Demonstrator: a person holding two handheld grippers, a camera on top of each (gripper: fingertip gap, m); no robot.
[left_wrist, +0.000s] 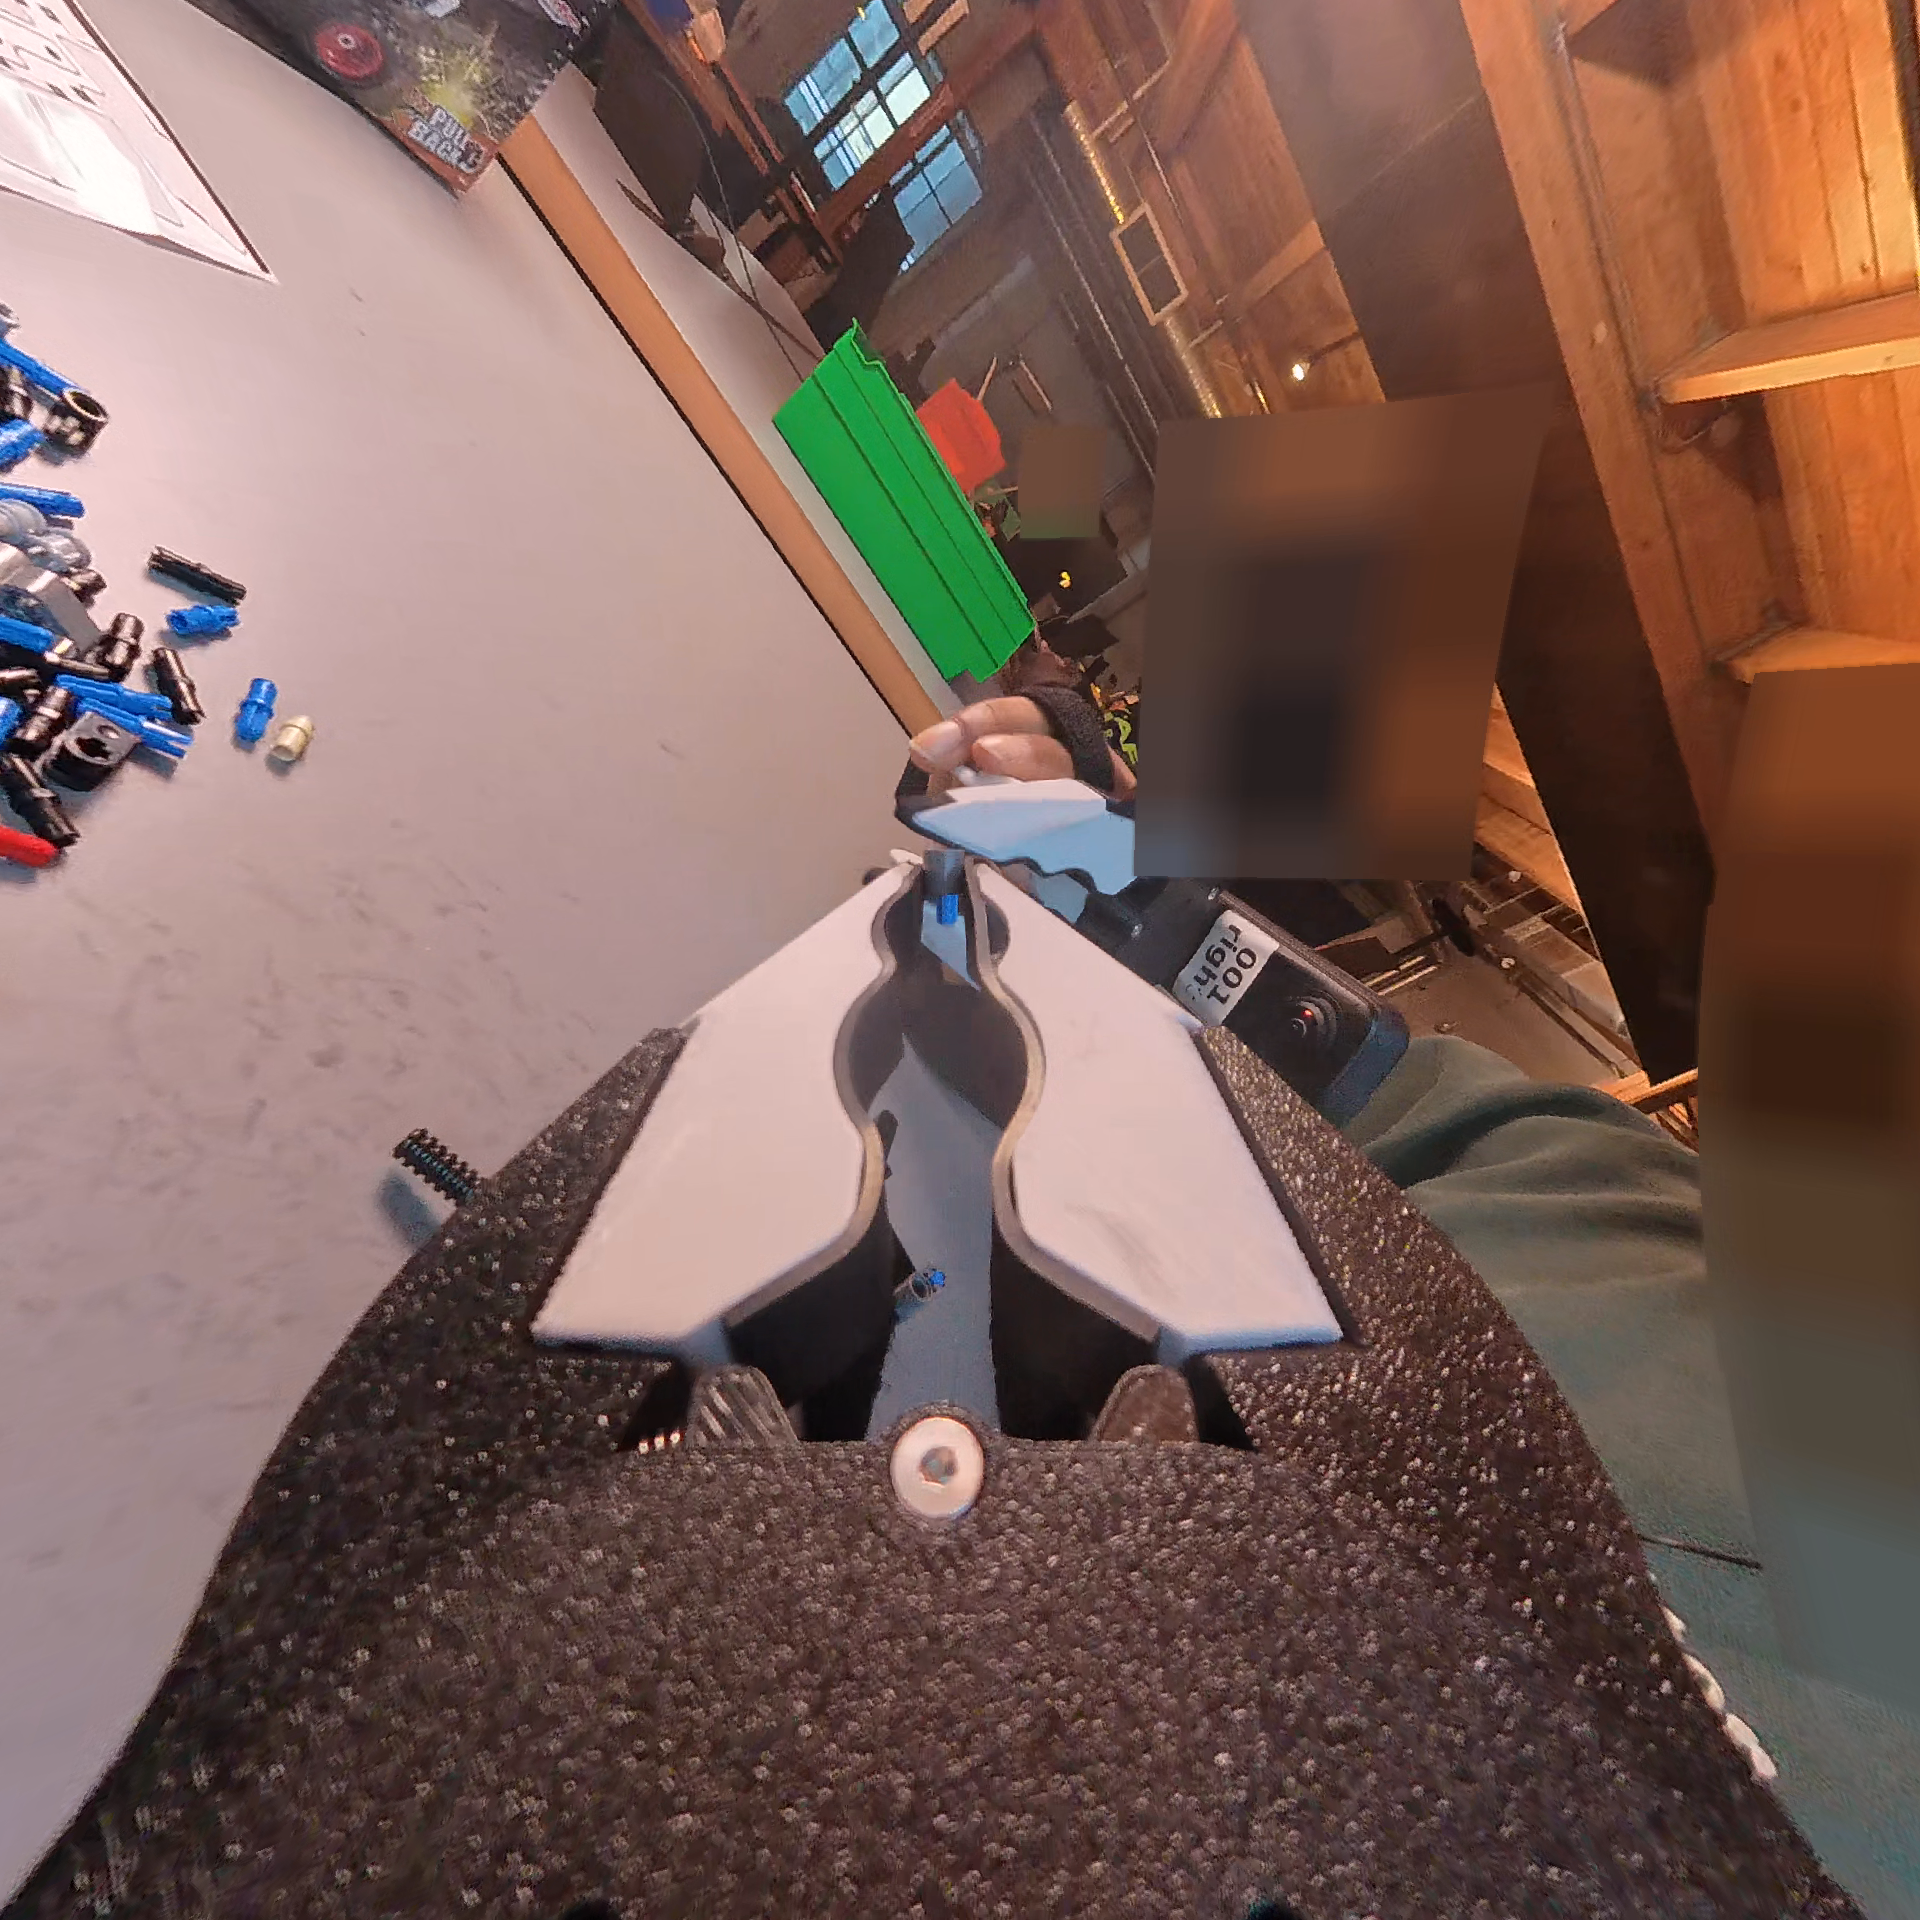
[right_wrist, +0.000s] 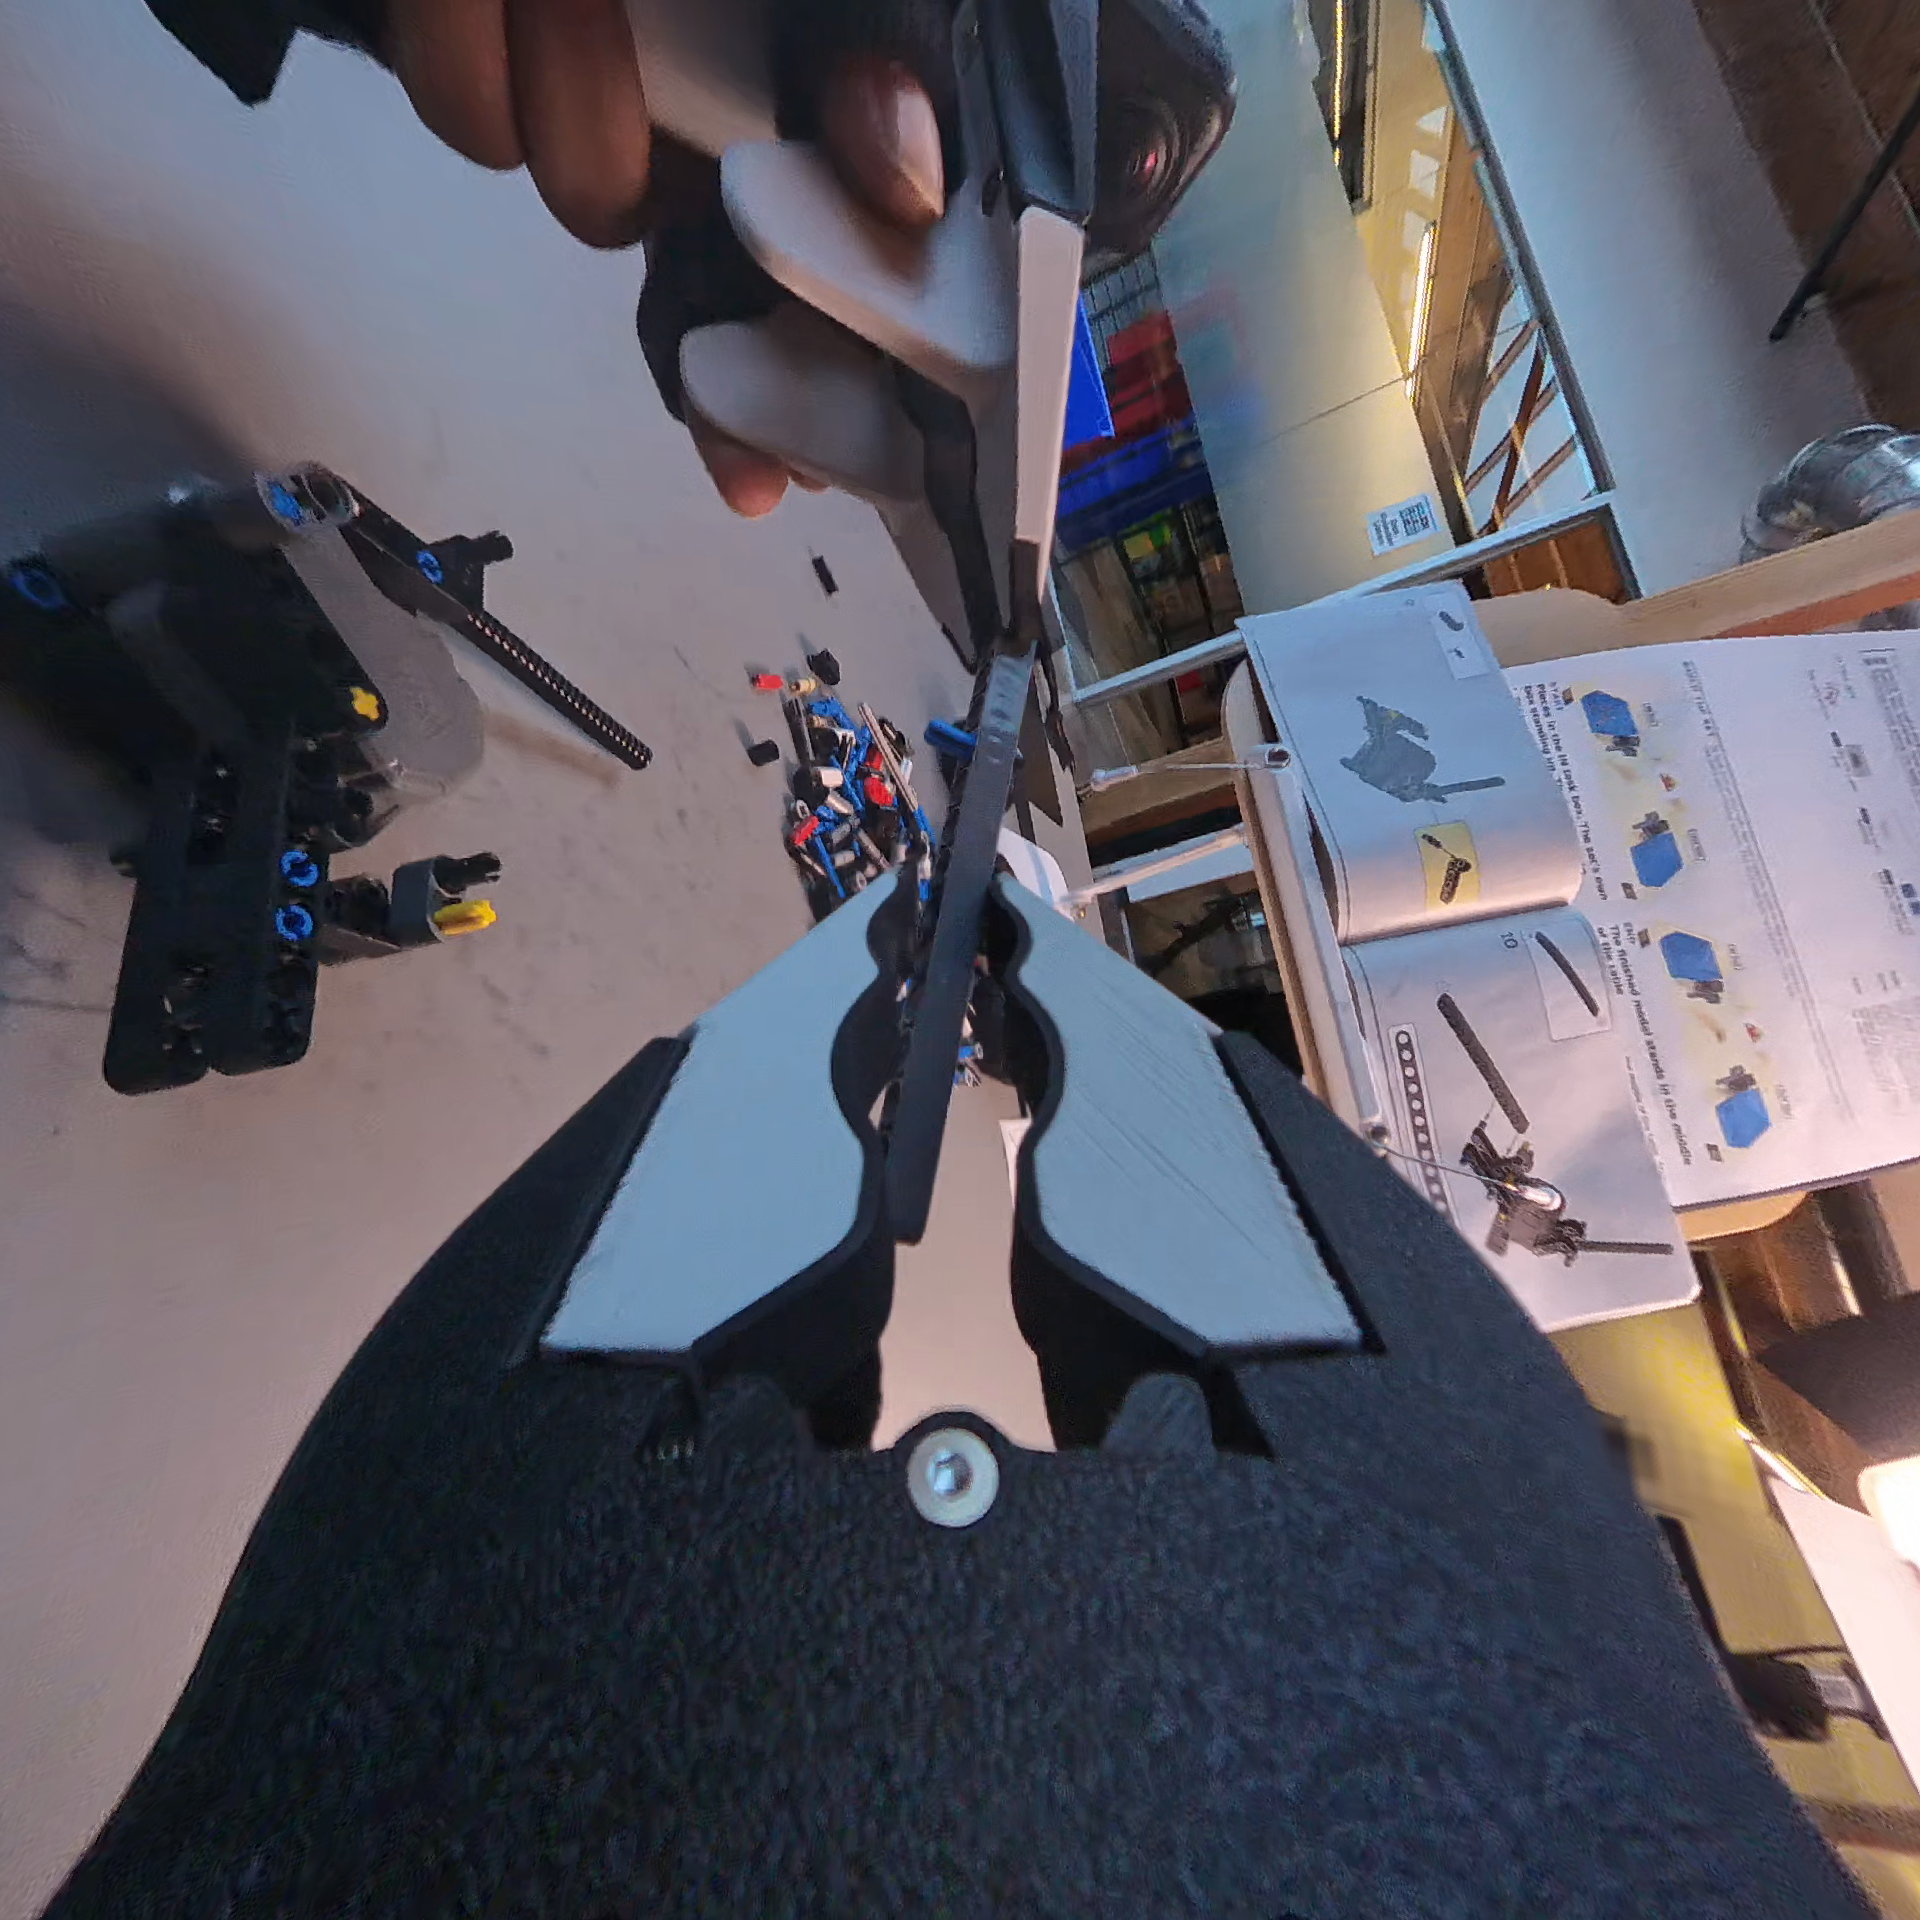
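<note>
My left gripper (left_wrist: 943, 883) had its fingers (left_wrist: 748, 1122) nearly closed at the tips, pinching a small blue pin (left_wrist: 945, 910) together with a grey piece whose shape I could not make out. Just beyond the tips, touching or nearly so, was my right gripper (left_wrist: 1013, 821), seen edge-on, with my hand (left_wrist: 997, 732) around it. A green sleeve (left_wrist: 1538, 1226) lay to the right. On the grey bench (left_wrist: 499, 727), well apart to the left, lay a scatter of blue and black pins (left_wrist: 83, 665), one cream connector (left_wrist: 292, 740) and a black toothed rod (left_wrist: 436, 1162). A printed sheet (left_wrist: 94, 135) lay at the far corner, a green panel (left_wrist: 904, 509) beyond the edge.
</note>
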